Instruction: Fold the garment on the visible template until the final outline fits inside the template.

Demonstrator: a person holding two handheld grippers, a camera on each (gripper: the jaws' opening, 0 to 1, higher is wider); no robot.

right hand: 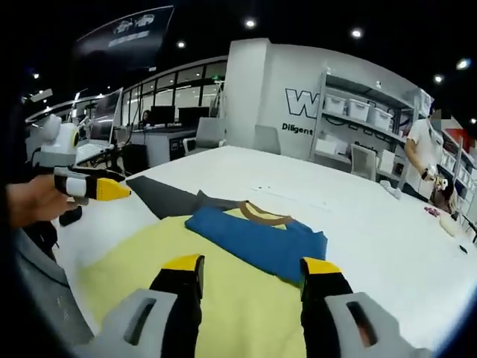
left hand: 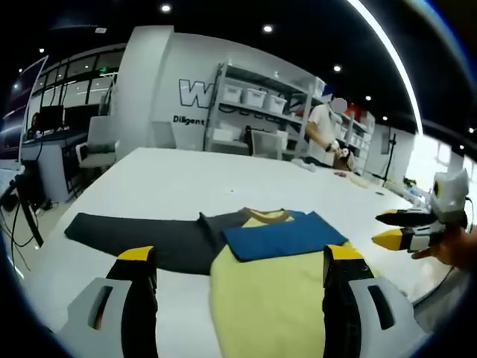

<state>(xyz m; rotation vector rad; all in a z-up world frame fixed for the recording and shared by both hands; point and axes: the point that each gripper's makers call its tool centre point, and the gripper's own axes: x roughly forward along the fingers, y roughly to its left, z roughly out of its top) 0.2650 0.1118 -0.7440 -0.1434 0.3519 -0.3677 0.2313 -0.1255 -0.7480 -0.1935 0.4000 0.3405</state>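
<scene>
A shirt with a yellow body (left hand: 276, 298) lies flat on the white table (left hand: 186, 179), its tan collar (left hand: 270, 216) pointing away from me. Its blue sleeve (left hand: 283, 235) is folded across the chest. The dark grey sleeve (left hand: 141, 235) stretches out flat to the left. My left gripper (left hand: 238, 254) hovers open over the shirt's lower body, holding nothing. My right gripper (right hand: 252, 265) is open above the yellow cloth (right hand: 149, 261), just short of the blue sleeve (right hand: 253, 239). Each gripper shows in the other's view, hand-held off the shirt's side: right gripper (left hand: 391, 228), left gripper (right hand: 108, 190).
A person (left hand: 324, 134) stands at the table's far end beside metal shelves (left hand: 253, 104) with white bins. Small items lie on the far right of the table (right hand: 440, 212). A chair (left hand: 97, 145) and desks with monitors stand off the left edge.
</scene>
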